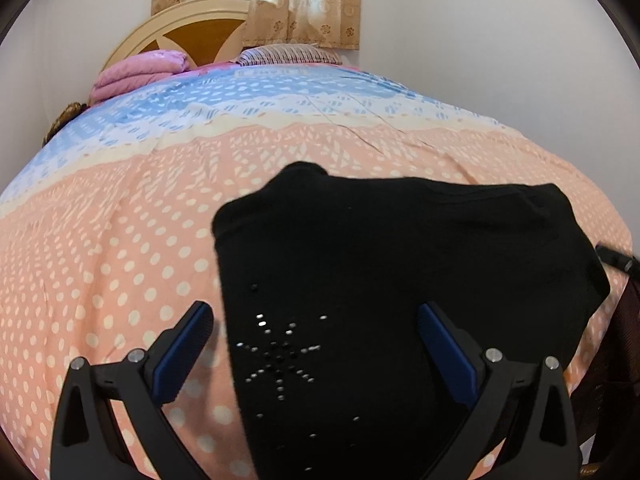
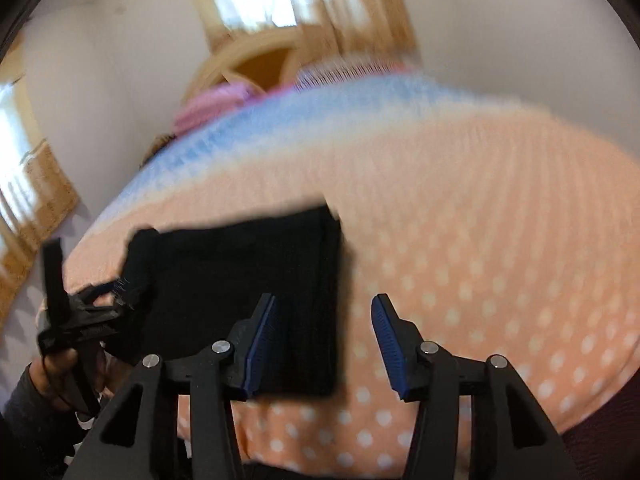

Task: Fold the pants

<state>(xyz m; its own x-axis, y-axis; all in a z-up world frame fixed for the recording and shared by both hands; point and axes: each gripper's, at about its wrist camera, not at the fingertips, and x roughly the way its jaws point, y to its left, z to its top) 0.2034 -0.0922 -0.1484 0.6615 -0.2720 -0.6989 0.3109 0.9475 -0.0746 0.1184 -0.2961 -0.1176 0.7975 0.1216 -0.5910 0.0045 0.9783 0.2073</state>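
Matt black cloth pants (image 1: 380,260) with shiny studs on smooth cotton-like bedsheet (image 1: 120,240)

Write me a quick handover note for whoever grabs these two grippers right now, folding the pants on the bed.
Left gripper: open, hovering over the black pants, gripping nothing.
Right gripper: open, empty, just off the pants' right edge; that view is blurred.
Pants: already folded into a compact, roughly rectangular bundle on the dotted bedspread, near the front edge of the bed.
Done: the folds seem made and both grippers have let go.
Left: probably only squaring the uneven far-left corner, if anything.
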